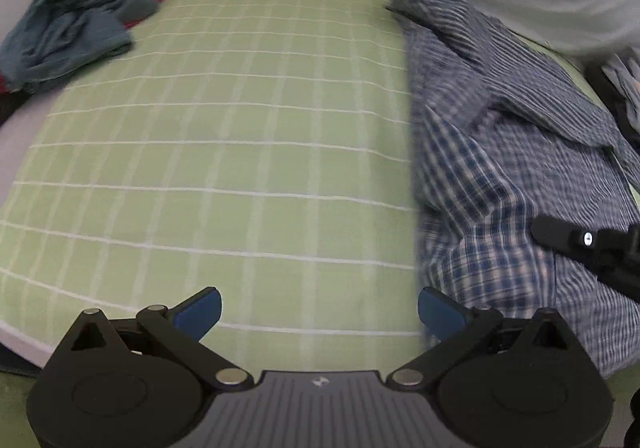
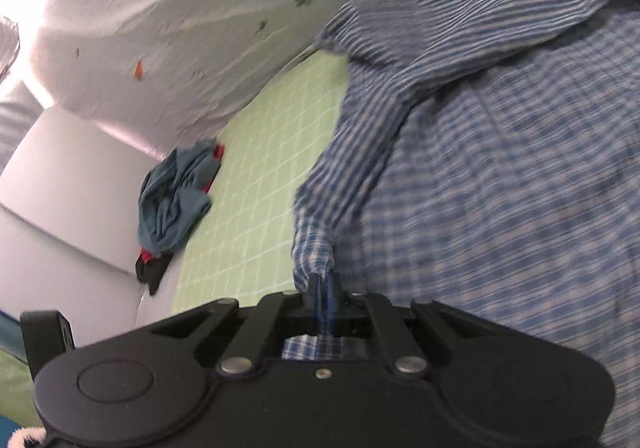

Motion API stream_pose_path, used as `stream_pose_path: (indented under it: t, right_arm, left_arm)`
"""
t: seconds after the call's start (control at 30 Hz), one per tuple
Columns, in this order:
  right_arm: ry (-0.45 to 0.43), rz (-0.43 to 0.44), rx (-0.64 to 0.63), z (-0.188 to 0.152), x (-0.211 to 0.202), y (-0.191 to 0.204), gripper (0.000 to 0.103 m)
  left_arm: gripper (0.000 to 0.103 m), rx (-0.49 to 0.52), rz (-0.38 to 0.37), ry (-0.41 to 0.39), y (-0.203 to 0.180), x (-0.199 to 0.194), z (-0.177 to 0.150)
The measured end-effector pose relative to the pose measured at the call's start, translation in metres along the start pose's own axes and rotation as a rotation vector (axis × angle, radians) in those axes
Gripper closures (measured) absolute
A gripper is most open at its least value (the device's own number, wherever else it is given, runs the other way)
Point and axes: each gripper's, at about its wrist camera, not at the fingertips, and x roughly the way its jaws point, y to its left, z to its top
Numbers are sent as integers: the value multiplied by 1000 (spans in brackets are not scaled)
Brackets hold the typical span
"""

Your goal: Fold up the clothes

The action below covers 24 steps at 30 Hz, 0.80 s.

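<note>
A blue-and-white checked shirt (image 1: 500, 176) lies spread on the right side of a green checked bed sheet (image 1: 240, 152). My left gripper (image 1: 320, 310) is open and empty, hovering over the sheet just left of the shirt's edge. My right gripper (image 2: 323, 288) is shut on a bunched bit of the shirt (image 2: 500, 188) and holds it up off the bed. Part of the right gripper's black body (image 1: 592, 248) shows over the shirt in the left wrist view.
A crumpled teal garment (image 1: 72, 32) with red and black pieces lies at the sheet's far left corner; it also shows in the right wrist view (image 2: 172, 200). A white quilt with small carrot prints (image 2: 180, 28) is heaped along the far edge.
</note>
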Motion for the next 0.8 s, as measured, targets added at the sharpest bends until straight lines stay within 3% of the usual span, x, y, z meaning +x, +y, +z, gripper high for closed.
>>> stream_pose_path:
  t: [0.2, 0.3, 0.37, 0.43, 0.67, 0.7, 0.77, 0.8]
  right_arm:
    - [13, -48, 17, 13, -14, -30, 100]
    - [63, -54, -15, 13, -11, -33, 94]
    - [97, -58, -37, 13, -10, -34, 73]
    - [132, -54, -47, 11, -7, -36, 66]
    - [231, 16, 10, -6, 2, -47, 68]
    - [237, 27, 22, -9, 3, -48, 71]
    - [249, 46, 51, -13, 3, -51, 95]
    - [248, 39, 58, -14, 0, -51, 97]
  left_arm:
    - [0, 65, -28, 33, -46, 8, -5]
    - [0, 72, -13, 62, -59, 13, -12]
    - [0, 64, -4, 77, -63, 16, -16]
    - [0, 53, 12, 85, -65, 17, -21]
    - [0, 33, 58, 88, -56, 14, -37]
    - [0, 30, 61, 91, -55, 13, -39]
    - [0, 31, 65, 98, -55, 13, -43]
    - [0, 31, 68, 102, -55, 12, -45]
